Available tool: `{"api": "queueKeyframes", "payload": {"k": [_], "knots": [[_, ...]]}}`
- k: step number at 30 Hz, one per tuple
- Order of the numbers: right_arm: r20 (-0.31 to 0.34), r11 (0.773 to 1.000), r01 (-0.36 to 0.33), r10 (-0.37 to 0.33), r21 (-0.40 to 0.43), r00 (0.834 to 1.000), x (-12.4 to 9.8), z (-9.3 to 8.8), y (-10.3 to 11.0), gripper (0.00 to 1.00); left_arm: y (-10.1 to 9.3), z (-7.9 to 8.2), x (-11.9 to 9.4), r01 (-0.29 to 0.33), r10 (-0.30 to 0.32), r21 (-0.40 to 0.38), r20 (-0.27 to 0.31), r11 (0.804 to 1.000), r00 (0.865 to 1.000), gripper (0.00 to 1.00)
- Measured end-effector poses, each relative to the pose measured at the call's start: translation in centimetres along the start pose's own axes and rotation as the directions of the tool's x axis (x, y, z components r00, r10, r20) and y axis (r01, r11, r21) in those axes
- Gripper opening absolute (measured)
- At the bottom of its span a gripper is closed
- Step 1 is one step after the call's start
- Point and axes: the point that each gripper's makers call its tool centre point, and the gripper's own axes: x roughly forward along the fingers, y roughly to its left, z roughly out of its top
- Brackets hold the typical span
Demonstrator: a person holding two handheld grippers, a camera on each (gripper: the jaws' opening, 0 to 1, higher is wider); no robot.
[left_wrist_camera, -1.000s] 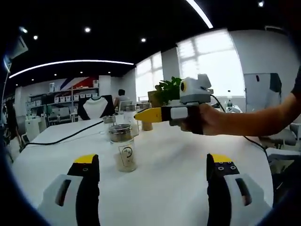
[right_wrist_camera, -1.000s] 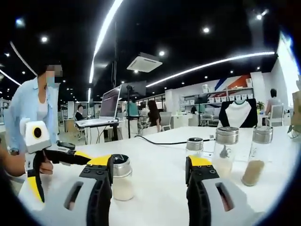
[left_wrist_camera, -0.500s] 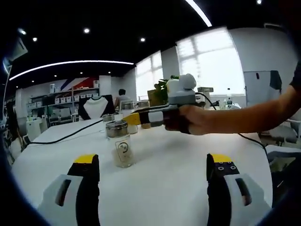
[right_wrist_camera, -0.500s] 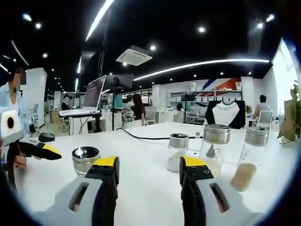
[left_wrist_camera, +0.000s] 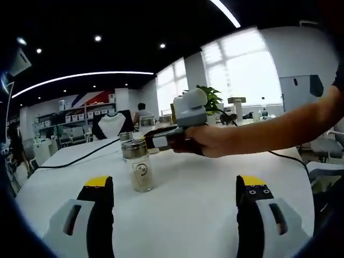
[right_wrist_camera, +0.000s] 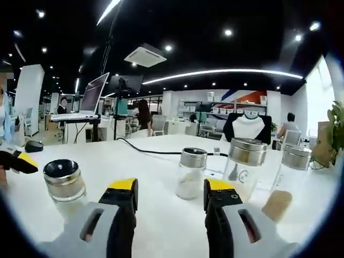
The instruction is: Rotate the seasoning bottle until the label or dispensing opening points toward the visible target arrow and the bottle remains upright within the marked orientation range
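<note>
A clear seasoning bottle (left_wrist_camera: 140,166) with a metal cap and a round logo label stands upright on the white table (left_wrist_camera: 199,204), ahead of my left gripper (left_wrist_camera: 174,185), whose jaws are wide open and hold nothing. Just behind the bottle's cap, my right gripper (left_wrist_camera: 153,141) comes in from the right, held by a hand. In the right gripper view my right gripper (right_wrist_camera: 171,188) is open with nothing between its jaws. A metal-capped bottle (right_wrist_camera: 64,185) stands left of the jaws. Three more bottles (right_wrist_camera: 191,173) stand in a row beyond them. The left gripper's yellow tip (right_wrist_camera: 19,161) shows at the left edge.
A black cable (right_wrist_camera: 150,152) runs across the far side of the table. The person's forearm (left_wrist_camera: 279,129) stretches over the table's right side. More bottles (left_wrist_camera: 126,137) stand behind the near one. Desks, a monitor, shelves, a plant and people fill the room behind.
The right gripper has travelled left across the left gripper view and now sits just behind the bottle's cap. The right gripper view has swung; the near bottle now lies left of its jaws.
</note>
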Motion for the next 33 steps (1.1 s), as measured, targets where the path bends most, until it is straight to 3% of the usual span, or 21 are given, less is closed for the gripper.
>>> {"api": "queueKeyframes", "payload": {"k": [4, 10, 14, 28, 33], "knots": [[0.002, 0.999, 0.03, -0.03, -0.012, 1.0, 0.9, -0.2, -0.9, 0.39, 0.3, 0.1, -0.1, -0.014, 0.014, 0.004, -0.001, 1.0, 1.0, 1.0], [0.018, 0.998, 0.063, -0.063, 0.01, 0.998, 1.8, -0.1, -1.9, 0.38, 0.7, 0.5, -0.6, -0.063, 0.064, -0.042, 0.028, 0.997, 0.998, 1.0], [0.021, 0.995, 0.069, -0.067, -0.078, 0.998, 2.6, 0.1, -2.1, 0.38, 0.6, 0.2, -0.8, -0.076, 0.077, -0.041, 0.018, 0.996, 0.997, 1.0], [0.049, 0.986, 0.144, -0.14, -0.082, 0.989, 5.0, 1.3, -3.0, 0.38, 0.4, -0.2, 0.4, -0.065, 0.066, -0.039, 0.013, 0.997, 0.998, 1.0], [0.032, 0.972, 0.184, -0.181, -0.145, 0.983, 5.9, 1.7, -3.1, 0.38, 0.1, -0.3, 0.5, -0.067, 0.067, -0.004, 0.009, 0.998, 0.998, 1.0]]}}
